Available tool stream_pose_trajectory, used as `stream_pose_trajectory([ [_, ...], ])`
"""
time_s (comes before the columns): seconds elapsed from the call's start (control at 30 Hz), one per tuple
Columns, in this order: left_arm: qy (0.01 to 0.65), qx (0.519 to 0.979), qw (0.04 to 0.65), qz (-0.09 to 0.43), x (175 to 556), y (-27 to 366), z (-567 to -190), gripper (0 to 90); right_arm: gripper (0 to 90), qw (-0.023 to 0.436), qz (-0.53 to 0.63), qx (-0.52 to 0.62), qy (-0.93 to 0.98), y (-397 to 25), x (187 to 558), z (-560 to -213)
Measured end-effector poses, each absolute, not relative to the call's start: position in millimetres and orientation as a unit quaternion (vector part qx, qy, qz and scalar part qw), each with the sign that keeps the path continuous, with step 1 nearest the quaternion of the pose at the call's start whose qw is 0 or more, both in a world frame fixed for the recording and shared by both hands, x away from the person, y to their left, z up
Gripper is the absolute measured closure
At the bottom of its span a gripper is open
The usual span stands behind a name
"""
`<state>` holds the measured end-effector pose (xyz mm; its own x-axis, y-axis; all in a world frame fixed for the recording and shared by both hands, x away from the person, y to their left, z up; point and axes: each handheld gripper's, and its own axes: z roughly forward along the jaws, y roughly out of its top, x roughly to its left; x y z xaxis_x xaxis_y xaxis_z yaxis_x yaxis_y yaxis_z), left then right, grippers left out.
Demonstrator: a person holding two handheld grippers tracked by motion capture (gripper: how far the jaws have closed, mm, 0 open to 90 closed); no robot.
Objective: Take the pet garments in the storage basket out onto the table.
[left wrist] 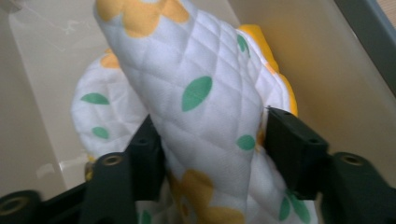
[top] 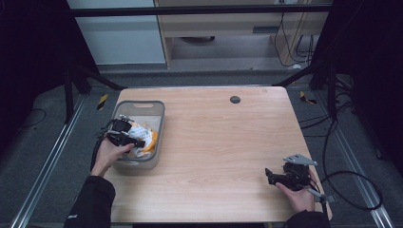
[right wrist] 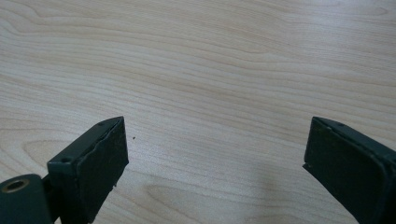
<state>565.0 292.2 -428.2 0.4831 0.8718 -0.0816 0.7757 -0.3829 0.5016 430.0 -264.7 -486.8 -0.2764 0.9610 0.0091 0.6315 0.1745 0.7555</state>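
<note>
quilted mitt (left wrist: 205, 116) seemingly clamped by left gripper (left wrist: 210, 154).

High view: fixed above near edge, facing forward and down, whole tabletop (top: 214, 142) framed. Left gripper view: close, looks along jaws into bin (left wrist: 327, 60), which high view shows at tabletop's left. Right gripper view: close, angled down at bare wood, near right in high view.

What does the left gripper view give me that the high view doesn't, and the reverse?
Left gripper view alone: the quilted oven mitt's green leaf and yellow flower print, pinched between both jaws. High view alone: the wooden table, the right gripper low over it near the right edge, and a dark round spot. Both: the left gripper gripping the mitt inside the translucent bin.
</note>
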Motion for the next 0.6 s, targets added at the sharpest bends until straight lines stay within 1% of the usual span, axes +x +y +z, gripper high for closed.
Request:
stream_pose_trajectory([
  [0.07,0.507,0.821,0.243,0.099,565.3,293.2,-427.7,53.9,6.2,0.247,0.334,0.549,0.725,-264.7,430.1,-486.9],
  [0.17,0.51,0.82,0.241,0.098,565.7,293.7,-427.4,61.1,6.3,0.246,0.334,0.549,0.725,-264.9,430.1,-486.7],
  [0.2,0.508,0.821,0.238,0.1,565.3,293.1,-426.9,65.0,6.3,0.243,0.335,0.55,0.725,-264.8,429.9,-486.4],
  [0.27,0.507,0.822,0.237,0.103,564.8,292.1,-426.2,66.2,6.3,0.243,0.335,0.551,0.725,-264.8,430.0,-486.4],
  [0.3,0.508,0.822,0.237,0.107,564.4,291.3,-425.0,69.4,6.3,0.244,0.334,0.551,0.725,-264.7,430.1,-486.5],
  [0.43,0.505,0.82,0.242,0.121,561.7,289.1,-418.5,72.4,6.2,0.244,0.335,0.55,0.725,-265.0,429.9,-486.3],
  [0.6,0.505,0.815,0.247,0.14,558.0,289.9,-406.0,73.6,6.3,0.244,0.334,0.55,0.725,-265.1,430.1,-486.4],
])
